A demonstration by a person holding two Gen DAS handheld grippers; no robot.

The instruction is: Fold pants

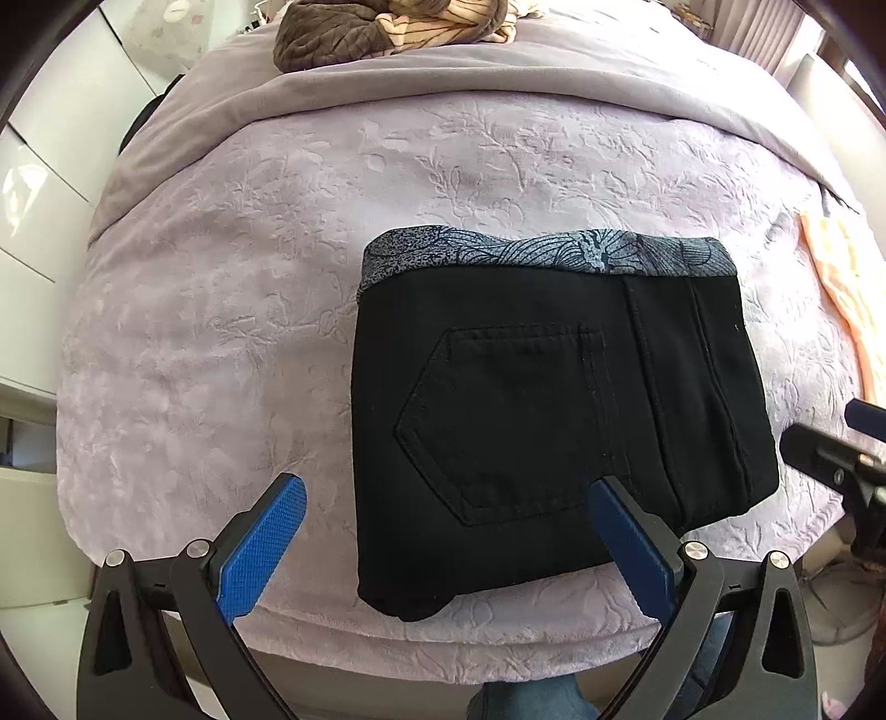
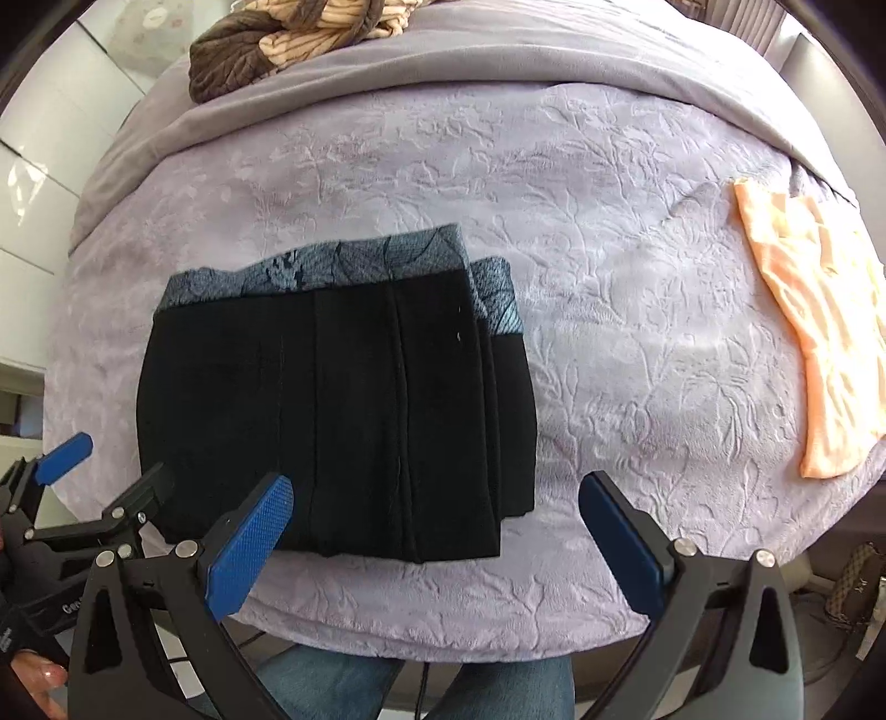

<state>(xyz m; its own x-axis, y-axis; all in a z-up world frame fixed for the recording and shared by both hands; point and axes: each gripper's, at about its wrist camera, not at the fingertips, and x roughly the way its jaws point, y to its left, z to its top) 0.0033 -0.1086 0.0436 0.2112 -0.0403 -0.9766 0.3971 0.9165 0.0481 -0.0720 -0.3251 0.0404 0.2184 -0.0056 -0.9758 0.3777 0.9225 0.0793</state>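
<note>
Black pants (image 1: 554,399) lie folded into a compact rectangle on the lilac bedspread (image 1: 277,277), near its front edge. A blue-grey patterned lining band shows along their far edge, and a back pocket faces up. My left gripper (image 1: 448,493) is open and empty, hovering over the pants' near edge. In the right wrist view the pants (image 2: 343,399) lie left of centre. My right gripper (image 2: 437,493) is open and empty, just above their near right corner. The left gripper (image 2: 111,471) shows at the lower left of that view, also open.
A peach garment (image 2: 814,343) lies on the right side of the bed. A brown and striped pile of clothes (image 2: 288,39) sits at the far end. White cabinets (image 1: 50,210) stand to the left. The person's jeans-clad legs (image 2: 415,687) are below the bed edge.
</note>
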